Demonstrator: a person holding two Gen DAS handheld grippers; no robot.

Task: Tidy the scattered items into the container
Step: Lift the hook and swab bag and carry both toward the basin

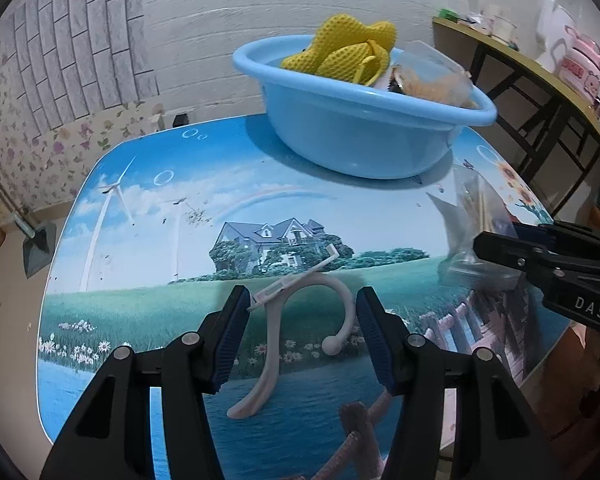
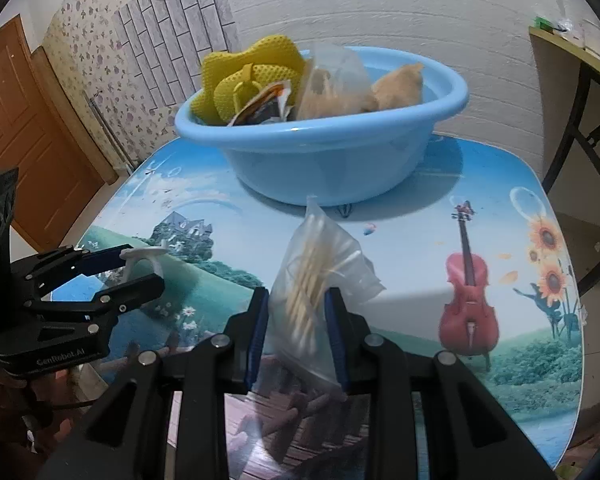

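A light blue basin (image 1: 352, 140) stands at the far side of the picture-printed table (image 1: 148, 216); it also shows in the right wrist view (image 2: 324, 152). It holds a yellow mesh item (image 1: 352, 50), a clear bag and a snack packet. A white plastic hook (image 1: 296, 320) lies on the table between the open fingers of my left gripper (image 1: 300, 332). My right gripper (image 2: 296, 332) is shut on a clear bag of cotton swabs (image 2: 312, 280), held above the table. That bag (image 1: 472, 220) and right gripper (image 1: 540, 256) show at the right of the left wrist view.
A side table (image 1: 540, 76) with pink containers stands at the right behind the table. A brick-pattern wall is behind the basin. A brown door (image 2: 24, 128) is at the left. My left gripper (image 2: 100, 280) shows at the left of the right wrist view.
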